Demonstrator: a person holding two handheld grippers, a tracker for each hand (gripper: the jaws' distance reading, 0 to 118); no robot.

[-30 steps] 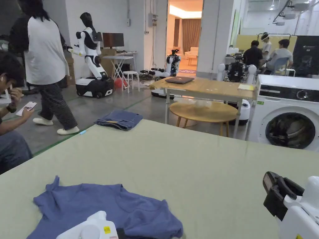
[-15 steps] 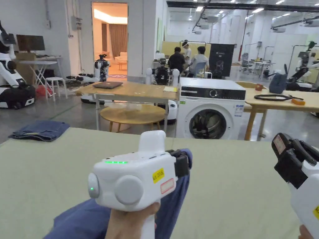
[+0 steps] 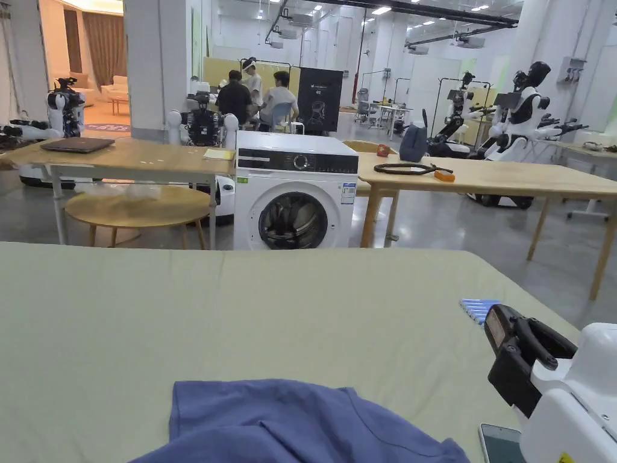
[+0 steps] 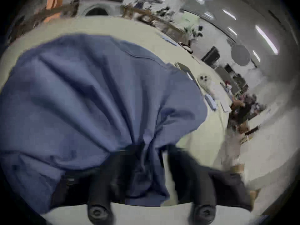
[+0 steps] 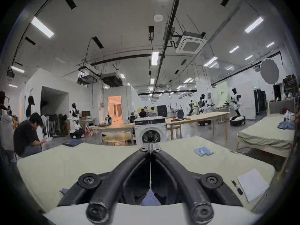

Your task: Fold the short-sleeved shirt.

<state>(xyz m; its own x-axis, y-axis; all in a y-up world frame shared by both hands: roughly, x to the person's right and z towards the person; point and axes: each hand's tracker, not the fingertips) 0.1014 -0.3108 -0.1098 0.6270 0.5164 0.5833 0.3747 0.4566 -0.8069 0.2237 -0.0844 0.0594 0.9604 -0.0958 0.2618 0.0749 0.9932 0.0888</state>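
left gripper [image 4: 146,149] jaws clamp bunched blue shirt [image 3: 289,422], now lowered to 6 o'clock | right gripper [image 5: 150,148] jaws closed, empty | shirt crumpled on worktop [image 3: 241,313], folding unstarted

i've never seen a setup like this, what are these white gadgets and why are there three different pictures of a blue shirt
No robot arm here: a person holds a white handheld tool in each hand, each ending in a black two-jaw gripper. One picture comes from a camera on the person's head; the two round ones come from cameras riding on each tool. In the head view the right gripper hangs over the pale green padded table, and its own view shows its jaws closed on nothing. In the left gripper view, the left gripper has its jaws pinched on the crumpled blue short-sleeved shirt, which is not yet folded. Also on the table lie a small blue striped cloth and a phone.
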